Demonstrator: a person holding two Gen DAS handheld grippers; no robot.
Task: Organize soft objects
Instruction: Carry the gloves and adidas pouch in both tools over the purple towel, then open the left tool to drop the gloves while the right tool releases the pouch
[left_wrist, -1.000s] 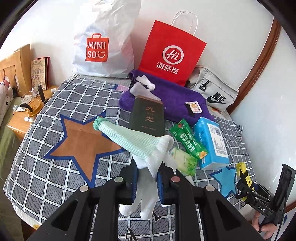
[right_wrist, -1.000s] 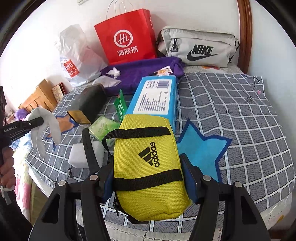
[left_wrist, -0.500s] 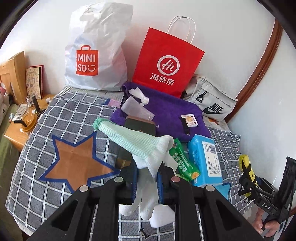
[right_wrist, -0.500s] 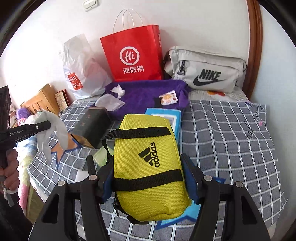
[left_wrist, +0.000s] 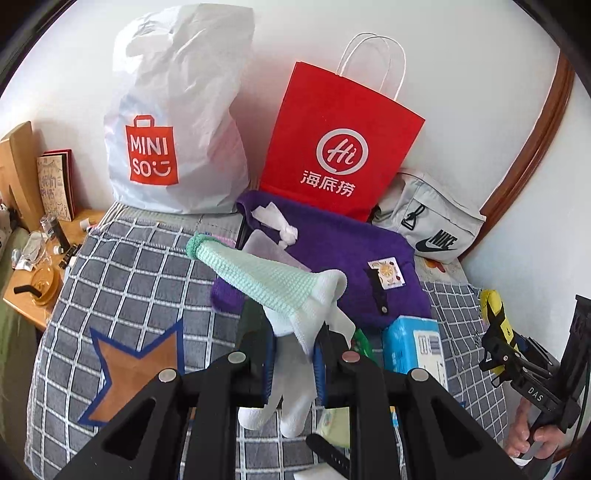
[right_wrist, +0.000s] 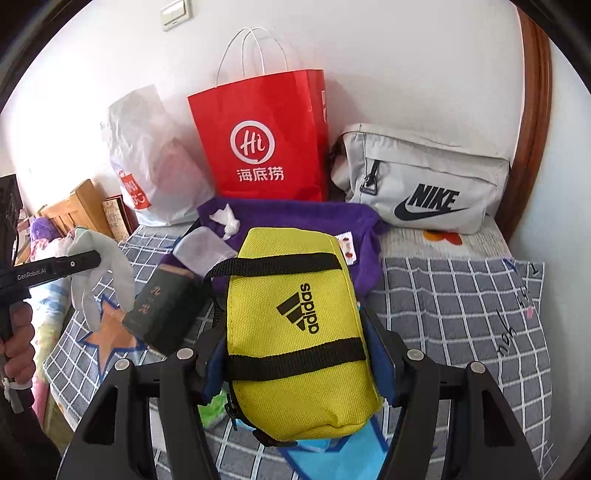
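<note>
My left gripper (left_wrist: 293, 354) is shut on a white glove with a mint-green knitted cuff (left_wrist: 273, 284), held above the checked bed cover (left_wrist: 122, 280). The glove's fingers hang down between the jaws. In the right wrist view the same glove (right_wrist: 99, 266) hangs from the left gripper at the far left. My right gripper (right_wrist: 299, 343) is shut on a yellow Adidas pouch (right_wrist: 295, 332), lifted above the bed. The pouch also shows in the left wrist view (left_wrist: 495, 314) at the right edge. A purple towel (left_wrist: 340, 258) lies ahead of both grippers.
A white Miniso bag (left_wrist: 173, 118), a red paper bag (left_wrist: 340, 144) and a grey Nike bag (left_wrist: 432, 229) stand against the wall. A dark book (right_wrist: 162, 310), a blue tissue pack (left_wrist: 410, 347) and green packets lie on the bed. A wooden nightstand (left_wrist: 33, 288) is at left.
Both grippers have moved forward toward the wall with their loads; the bags and purple towel appear larger and nearer. The glove and pouch stay gripped.
</note>
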